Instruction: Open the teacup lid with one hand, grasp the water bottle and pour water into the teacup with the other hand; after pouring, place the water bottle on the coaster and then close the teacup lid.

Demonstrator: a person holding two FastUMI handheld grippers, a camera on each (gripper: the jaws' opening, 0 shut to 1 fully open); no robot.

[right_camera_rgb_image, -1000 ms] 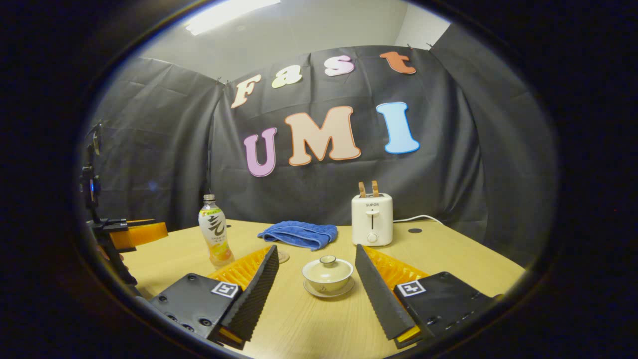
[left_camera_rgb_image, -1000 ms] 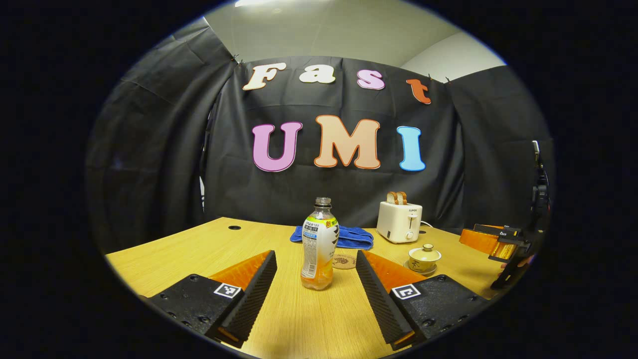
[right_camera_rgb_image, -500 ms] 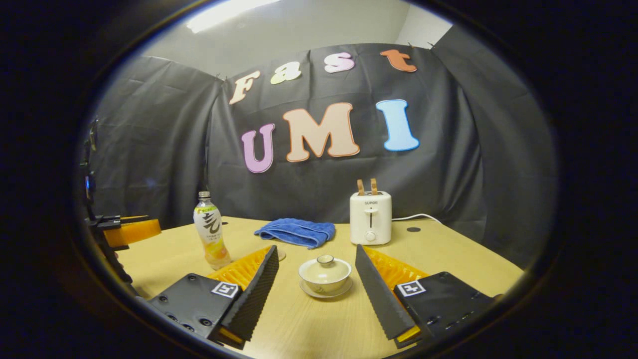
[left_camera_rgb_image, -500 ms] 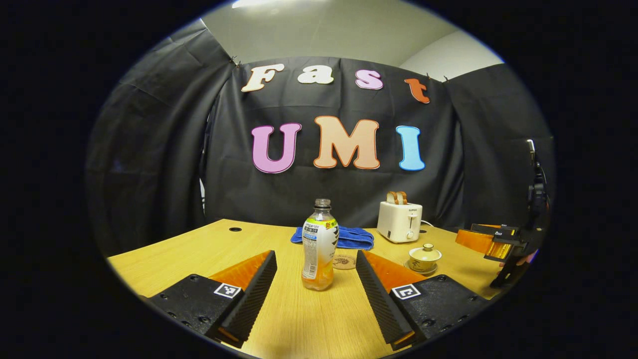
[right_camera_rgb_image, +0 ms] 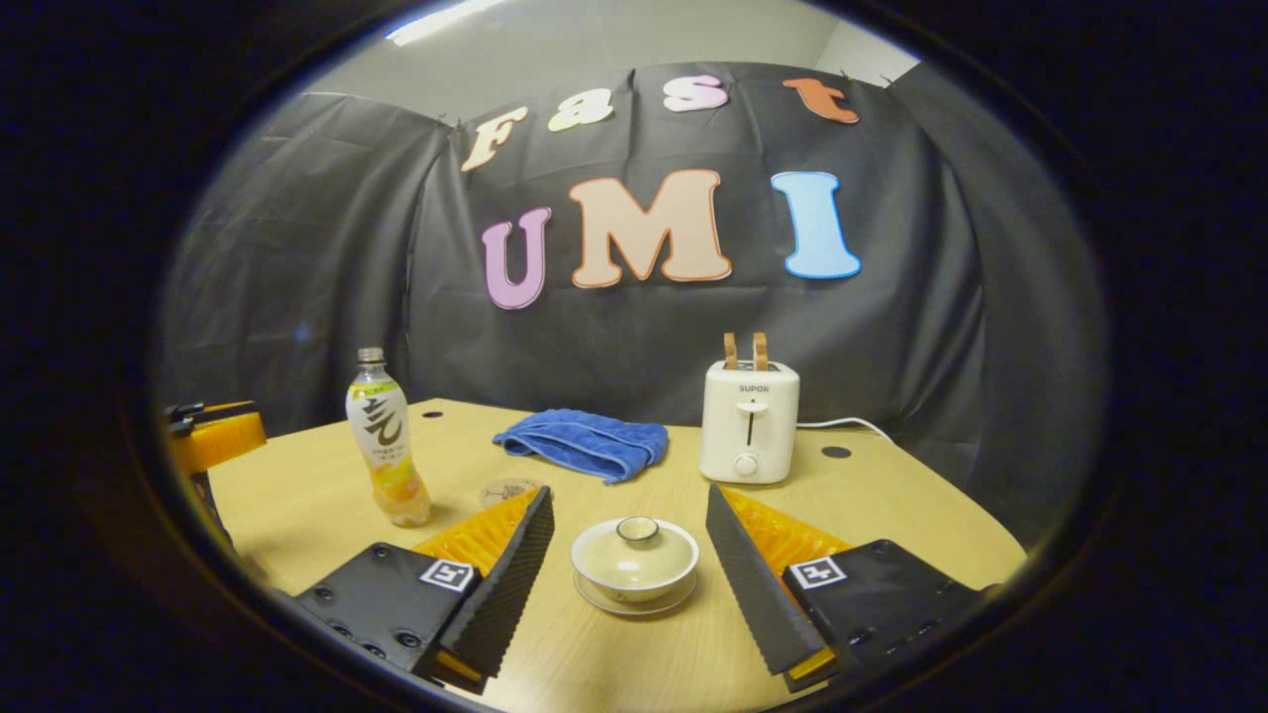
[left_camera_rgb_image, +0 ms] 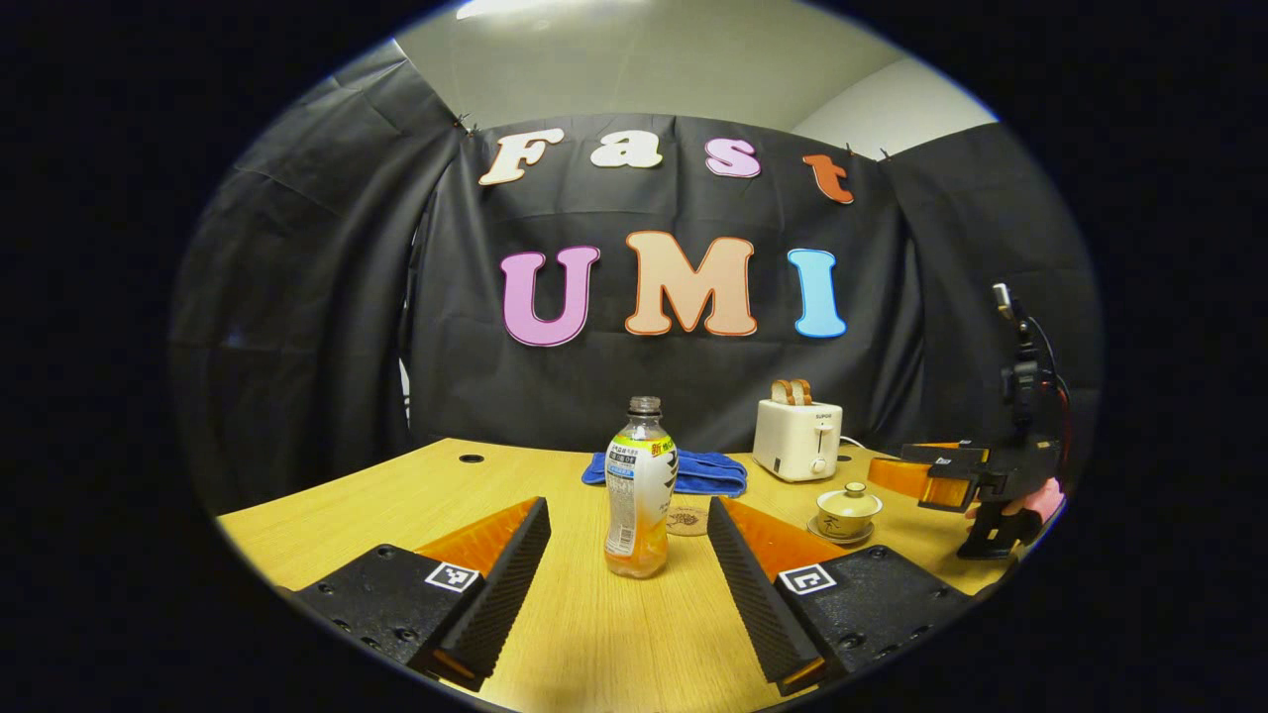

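**Both grippers wide apart, bottle and teacup untouched**

Left gripper view, L to R: the left gripper [left_camera_rgb_image: 628,566] hangs low over the wooden table [left_camera_rgb_image: 376,495], fingers spread wide w/ nothing between the pads. The water bottle [left_camera_rgb_image: 639,490] stands upright on the table in the gap ahead of the fingers, cap off, orange liquid in the bottom part; not touched by either finger. Just behind it, to the R, lies the round coaster [left_camera_rgb_image: 686,520], bare. Further back: a blue cloth [left_camera_rgb_image: 684,471], then a white toaster [left_camera_rgb_image: 795,451] w/ two slices poking up. The teacup [left_camera_rgb_image: 845,508] sits on its saucer near the table's R side, lid on. At far R the other gripper [left_camera_rgb_image: 946,473] hovers near the cup, a hand behind it.

Right gripper view, L to R: orange part of the other gripper at the L edge; bottle [right_camera_rgb_image: 385,439] upright, well apart from the cup; coaster [right_camera_rgb_image: 506,490] partly behind the L finger. The right gripper [right_camera_rgb_image: 629,574] has fingers wide apart, flanking the teacup [right_camera_rgb_image: 634,560] w/o touching it. Lid [right_camera_rgb_image: 635,538] closed, knob up. Cloth [right_camera_rgb_image: 584,443] and toaster [right_camera_rgb_image: 749,432] at the back.
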